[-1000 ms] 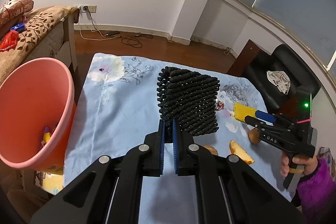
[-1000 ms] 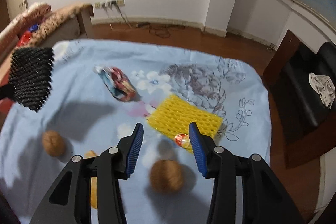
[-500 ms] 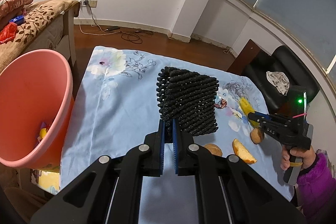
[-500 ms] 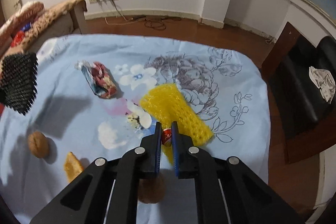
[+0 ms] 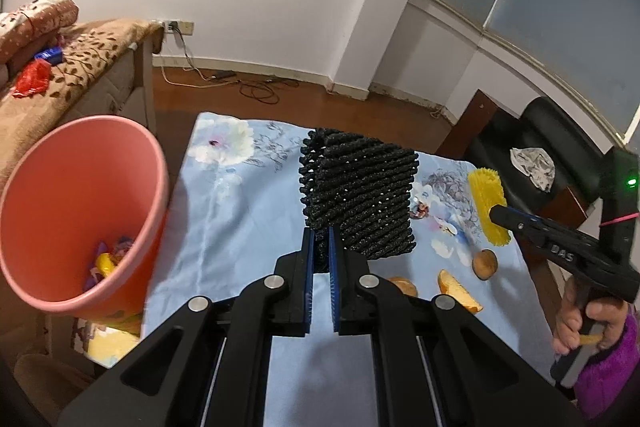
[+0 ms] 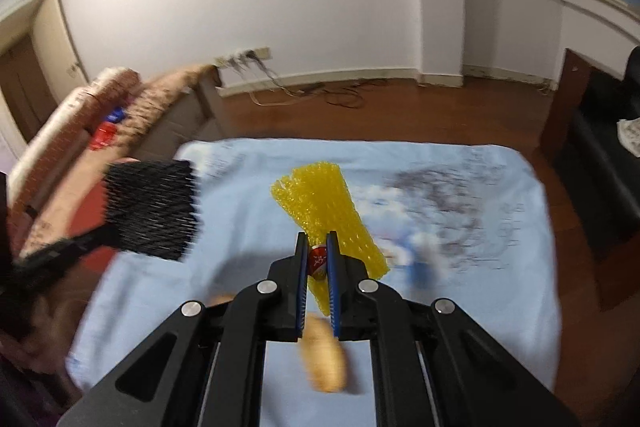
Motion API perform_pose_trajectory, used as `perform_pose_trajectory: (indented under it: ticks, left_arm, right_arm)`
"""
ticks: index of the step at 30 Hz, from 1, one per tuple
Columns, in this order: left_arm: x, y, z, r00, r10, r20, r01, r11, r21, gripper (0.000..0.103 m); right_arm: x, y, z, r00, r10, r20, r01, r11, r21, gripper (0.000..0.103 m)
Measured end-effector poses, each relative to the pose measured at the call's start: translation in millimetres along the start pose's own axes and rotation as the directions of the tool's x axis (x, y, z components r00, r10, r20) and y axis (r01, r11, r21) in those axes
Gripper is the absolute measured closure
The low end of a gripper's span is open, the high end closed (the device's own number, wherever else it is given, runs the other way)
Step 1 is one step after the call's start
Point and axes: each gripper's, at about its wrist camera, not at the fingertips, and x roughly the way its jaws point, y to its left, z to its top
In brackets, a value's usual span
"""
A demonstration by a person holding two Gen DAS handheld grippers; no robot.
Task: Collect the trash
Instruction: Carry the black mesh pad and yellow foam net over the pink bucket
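- Lifted since a moment ago, the yellow foam net (image 6: 328,211) now hangs off the blue floral tablecloth (image 5: 240,211), pinched with a small red wrapper (image 6: 318,263) in the right gripper (image 6: 318,259).
- Pink bin (image 5: 52,195), holding wrappers, stands left of the table.
- Left gripper (image 5: 320,255) clamps 1 black foam net (image 5: 360,199) in the air.
- 1 walnut (image 5: 485,261) and an orange peel (image 5: 456,285) lie on the cloth.

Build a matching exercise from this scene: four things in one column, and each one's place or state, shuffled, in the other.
Things:
1. black foam net
2. yellow foam net
3. pink bin
4. orange wedge

Places or states:
A. stands past the table's left edge, with wrappers inside
B. held in the left tongs
C. lies on the blue tablecloth
D. held in the right tongs

Pairs: 1-B, 2-D, 3-A, 4-C
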Motion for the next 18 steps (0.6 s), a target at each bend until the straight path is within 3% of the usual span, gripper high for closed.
perform_pose_trajectory:
  ticks: [8,18]
  left_arm:
    - [-29.4,26.0,2.5,0.994,0.088,0.067,-0.086,0.996,-0.037,0.097]
    - [-61.4,103.5,4.4,0.948,0.294,0.120,-0.271,0.946,-0.178,0.097]
  right_arm:
    - [8.1,88.2,10.0,0.985,0.173,0.017,-0.172,0.984,-0.042,0.095]
    - [52.2,186.0,18.4,0.942,0.334,-0.041,-0.336,0.939,-0.068,0.095]
